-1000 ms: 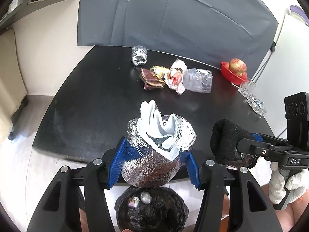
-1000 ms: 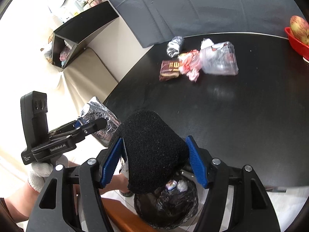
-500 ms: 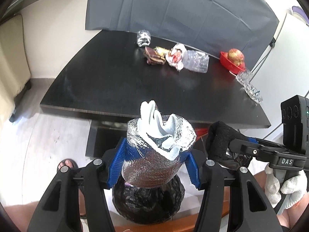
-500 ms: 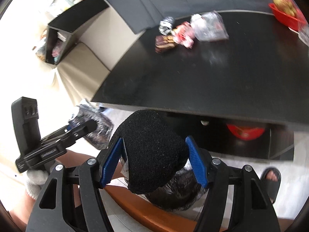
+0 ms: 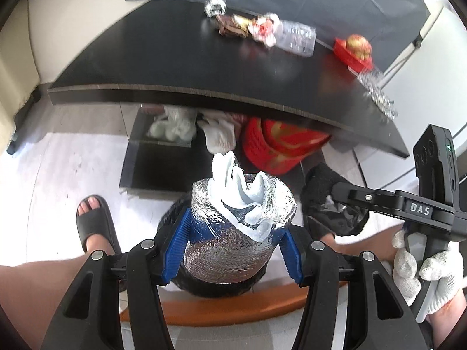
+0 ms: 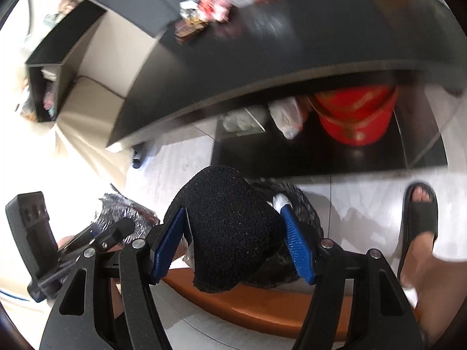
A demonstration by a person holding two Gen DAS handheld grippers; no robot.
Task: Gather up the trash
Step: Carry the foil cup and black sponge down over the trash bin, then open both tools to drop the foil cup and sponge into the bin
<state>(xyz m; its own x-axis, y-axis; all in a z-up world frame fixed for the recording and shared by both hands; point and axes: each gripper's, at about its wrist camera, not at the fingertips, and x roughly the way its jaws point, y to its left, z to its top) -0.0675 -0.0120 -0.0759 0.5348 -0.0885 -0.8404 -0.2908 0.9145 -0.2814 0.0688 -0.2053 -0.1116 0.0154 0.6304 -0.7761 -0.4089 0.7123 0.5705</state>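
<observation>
My left gripper (image 5: 233,243) is shut on a silver foil bundle (image 5: 230,242) with white foam sticking out of its top. It hangs right over a black trash bag (image 5: 204,287) on the floor. My right gripper (image 6: 230,243) is shut on a black foam lump (image 6: 229,230), also over the trash bag (image 6: 303,207). The right gripper with the black lump also shows in the left wrist view (image 5: 332,201). Several wrappers (image 5: 262,29) and a crushed clear bottle (image 5: 296,39) lie on the black table (image 5: 146,67).
A red bowl with an apple (image 5: 354,49) and glass dishes (image 5: 376,93) stand at the table's right end. Under the table sit a red basket (image 5: 277,148), white bags and a glove. My sandalled feet (image 5: 93,221) flank the bag. An orange seat edge (image 5: 233,312) runs in front.
Both grippers have dropped from table height to below the table edge, each still holding its load, and now hang low over the trash bag.
</observation>
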